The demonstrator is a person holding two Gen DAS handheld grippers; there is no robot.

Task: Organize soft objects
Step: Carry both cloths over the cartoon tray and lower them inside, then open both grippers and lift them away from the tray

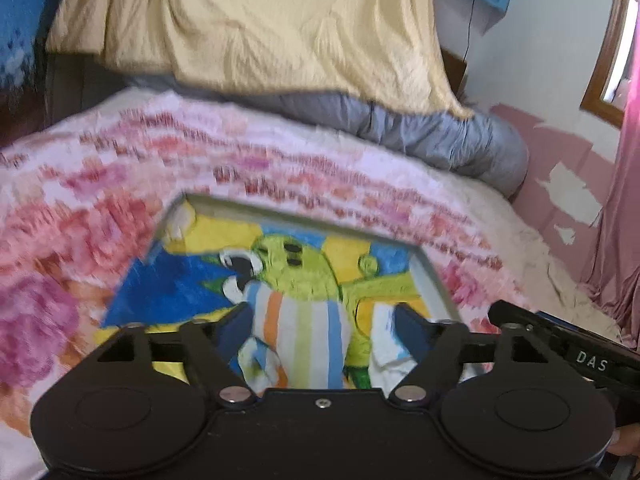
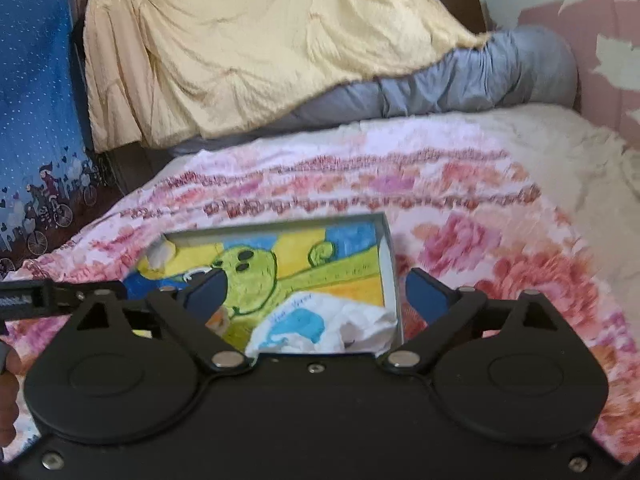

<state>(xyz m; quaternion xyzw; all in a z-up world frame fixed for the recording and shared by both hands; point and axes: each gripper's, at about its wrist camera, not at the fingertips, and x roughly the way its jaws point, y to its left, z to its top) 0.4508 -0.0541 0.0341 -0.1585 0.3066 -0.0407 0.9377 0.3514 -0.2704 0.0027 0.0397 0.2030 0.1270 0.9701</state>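
Striped cloth (image 1: 296, 332) lies between the spread, empty fingers of the left hand-held gripper (image 1: 320, 332), inside the painted shallow box (image 1: 434, 280) on the bed (image 1: 280, 168); close squarely on its bunched middle; right hand-held gripper (image 2: 316, 292), also spread and empty, hovers over a white-and-blue cloth (image 2: 320, 328) in the same box.
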